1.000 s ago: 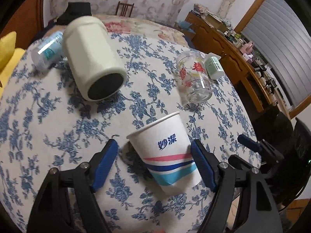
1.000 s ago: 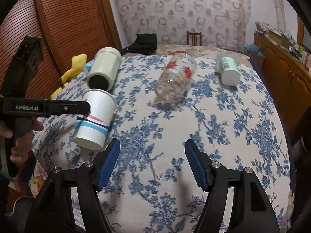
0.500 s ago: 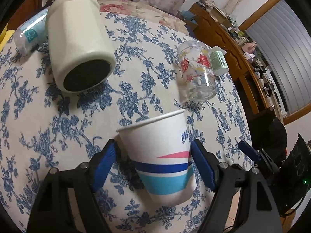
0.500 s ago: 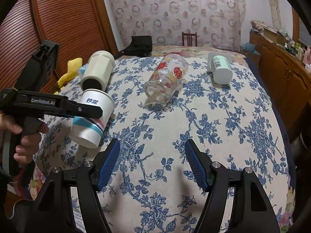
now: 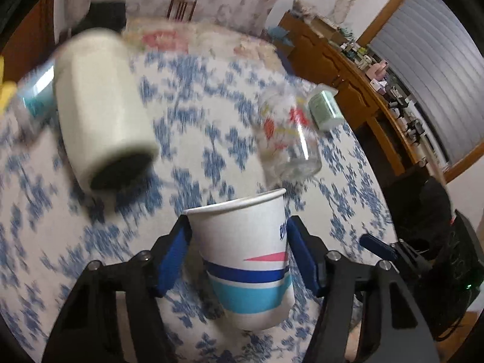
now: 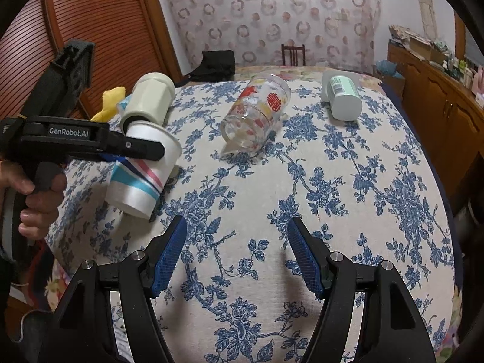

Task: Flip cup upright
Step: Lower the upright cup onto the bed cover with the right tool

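A white paper cup (image 5: 246, 251) with blue, teal and pink stripes sits between my left gripper's (image 5: 237, 236) blue pads, which are shut on its sides. The cup is tilted, rim up and away, its base low over the cloth. In the right wrist view the cup (image 6: 142, 175) hangs in the left gripper (image 6: 133, 149) at the table's left side. My right gripper (image 6: 237, 251) is open and empty above the near middle of the table.
On the blue floral tablecloth (image 6: 332, 181) lie a cream tumbler (image 6: 149, 103), a printed glass cup (image 6: 255, 115) and a pale green bottle (image 6: 343, 96), all on their sides. A wooden sideboard (image 6: 438, 90) stands at right.
My left gripper has closed on the paper cup and raised it, tipping its rim upward. The right gripper has stayed open and nearly still.
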Demonstrator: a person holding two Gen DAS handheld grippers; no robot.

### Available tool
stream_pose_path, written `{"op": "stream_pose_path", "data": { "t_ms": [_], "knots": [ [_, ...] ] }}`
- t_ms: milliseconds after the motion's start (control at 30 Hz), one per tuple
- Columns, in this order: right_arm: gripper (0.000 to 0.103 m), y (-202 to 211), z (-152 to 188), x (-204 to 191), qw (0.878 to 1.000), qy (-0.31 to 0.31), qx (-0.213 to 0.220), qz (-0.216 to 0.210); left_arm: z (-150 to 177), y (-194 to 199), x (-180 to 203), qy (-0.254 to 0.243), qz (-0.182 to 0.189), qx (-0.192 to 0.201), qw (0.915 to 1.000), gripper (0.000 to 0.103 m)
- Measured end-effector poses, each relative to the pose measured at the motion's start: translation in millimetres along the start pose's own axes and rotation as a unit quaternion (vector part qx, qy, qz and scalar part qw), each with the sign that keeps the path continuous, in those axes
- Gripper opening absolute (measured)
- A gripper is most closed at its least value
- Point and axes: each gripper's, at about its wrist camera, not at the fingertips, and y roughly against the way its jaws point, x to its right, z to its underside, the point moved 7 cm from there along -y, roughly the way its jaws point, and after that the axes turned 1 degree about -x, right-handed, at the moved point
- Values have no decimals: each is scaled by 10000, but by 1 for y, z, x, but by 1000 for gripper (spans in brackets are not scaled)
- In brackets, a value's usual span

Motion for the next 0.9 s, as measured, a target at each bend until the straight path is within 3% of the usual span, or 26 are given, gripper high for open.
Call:
{"op": "stream_pose_path", "data": {
  "t_ms": [167,433,900],
  "knots": [
    [71,0,-1,1,10000,-39,-3,-2,-22,3,7,-534,-402,363,9971,64],
    [71,-4,2,5,9999,-79,-56,38,-38,9,10,-781,-608,790,9920,64],
    [71,-6,2,4,10000,-64,-54,51,-34,21,15,-878,-519,1149,9881,66]
  ]
}}
